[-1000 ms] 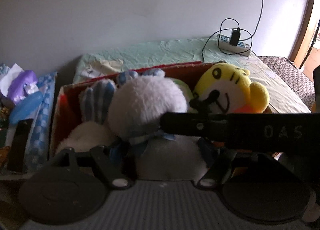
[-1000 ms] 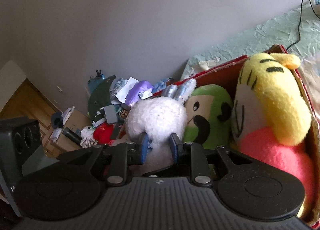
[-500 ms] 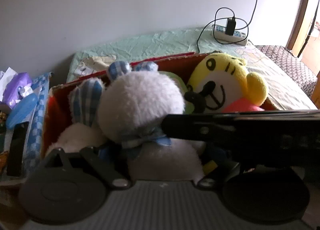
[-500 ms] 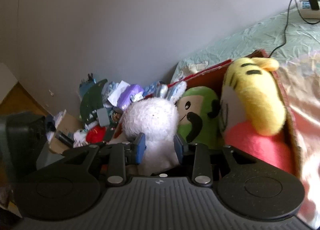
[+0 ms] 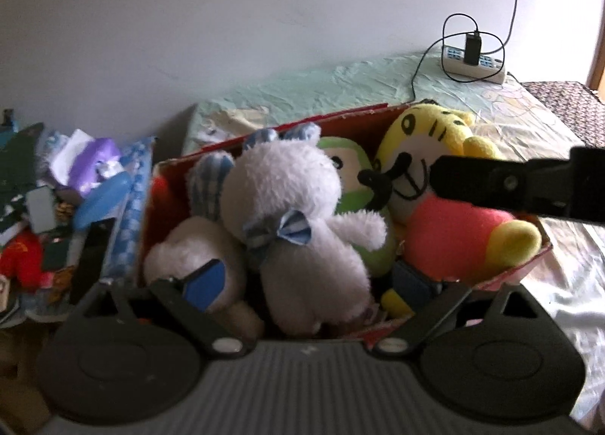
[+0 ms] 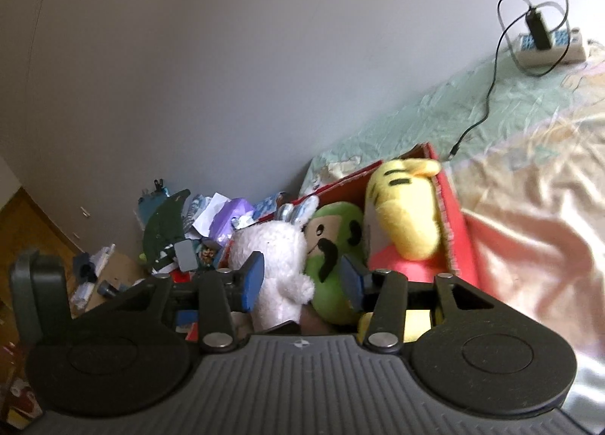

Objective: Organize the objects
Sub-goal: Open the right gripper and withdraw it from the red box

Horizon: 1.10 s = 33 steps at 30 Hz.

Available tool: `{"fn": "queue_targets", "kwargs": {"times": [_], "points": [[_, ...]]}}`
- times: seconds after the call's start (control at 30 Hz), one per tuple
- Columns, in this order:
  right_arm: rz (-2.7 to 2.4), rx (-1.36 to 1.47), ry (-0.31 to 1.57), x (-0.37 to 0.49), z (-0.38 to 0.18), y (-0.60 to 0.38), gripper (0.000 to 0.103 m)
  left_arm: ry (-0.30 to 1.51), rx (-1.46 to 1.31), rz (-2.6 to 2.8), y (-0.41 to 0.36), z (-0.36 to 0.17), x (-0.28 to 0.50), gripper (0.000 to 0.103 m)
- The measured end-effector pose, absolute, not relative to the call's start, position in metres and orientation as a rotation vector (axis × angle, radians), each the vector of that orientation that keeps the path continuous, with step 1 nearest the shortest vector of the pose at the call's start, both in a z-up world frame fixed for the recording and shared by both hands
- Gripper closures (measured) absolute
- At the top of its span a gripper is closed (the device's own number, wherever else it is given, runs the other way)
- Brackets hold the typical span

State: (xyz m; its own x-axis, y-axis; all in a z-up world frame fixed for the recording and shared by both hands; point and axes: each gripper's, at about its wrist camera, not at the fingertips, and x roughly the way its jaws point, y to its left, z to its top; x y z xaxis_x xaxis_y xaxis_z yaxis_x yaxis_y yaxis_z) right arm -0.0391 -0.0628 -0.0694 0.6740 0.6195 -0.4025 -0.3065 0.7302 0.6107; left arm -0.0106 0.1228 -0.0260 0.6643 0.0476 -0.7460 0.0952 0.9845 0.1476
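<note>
A red cardboard box [image 5: 287,125] on the bed holds a white plush rabbit [image 5: 302,230] with a blue bow, a green plush [image 5: 344,162] behind it, and a yellow and pink tiger plush [image 5: 446,208] at the right. My left gripper [image 5: 308,281] is open, its blue pads either side of the rabbit's lower body, not touching. My right gripper [image 6: 300,280] is open and empty, above the near side of the box [image 6: 457,223], with the rabbit [image 6: 276,264] and green plush [image 6: 332,246] between its pads. Its black body crosses the left wrist view [image 5: 510,185].
A heap of clutter [image 5: 68,193] lies left of the box: purple and blue packets, a red item, dark cases. A white power strip [image 5: 472,64] with a black charger and cable sits at the bed's far end. Wall behind. Shiny bedcover [image 6: 529,230] to the right.
My right gripper has opened, let go of the white rabbit and pulled back and up. The rabbit now sits in the box. The left gripper has backed off; its pads show.
</note>
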Motion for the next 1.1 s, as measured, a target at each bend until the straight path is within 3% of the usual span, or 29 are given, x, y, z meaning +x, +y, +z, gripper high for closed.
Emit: {"fn": "queue_targets", "kwargs": {"times": [0.13,0.23,0.57,1.1], "points": [[0.512,0.499,0.626,-0.055,-0.063,-0.084,0.052,0.839,0.185,0.008,0.107,-0.020,-0.024,0.004],[0.453,0.480,0.621,-0.070,-0.062,-0.109,0.045,0.848,0.193,0.031,0.088,-0.019,-0.032,0.004],[0.233,0.411,0.686,-0.099,-0.070,-0.183,0.044,0.872,0.223,-0.030,-0.005,-0.025,-0.067,0.004],[0.041,0.301,0.779,-0.128,-0.097,-0.240,0.028,0.978,0.227,-0.049,-0.094,-0.052,-0.086,0.004]]}}
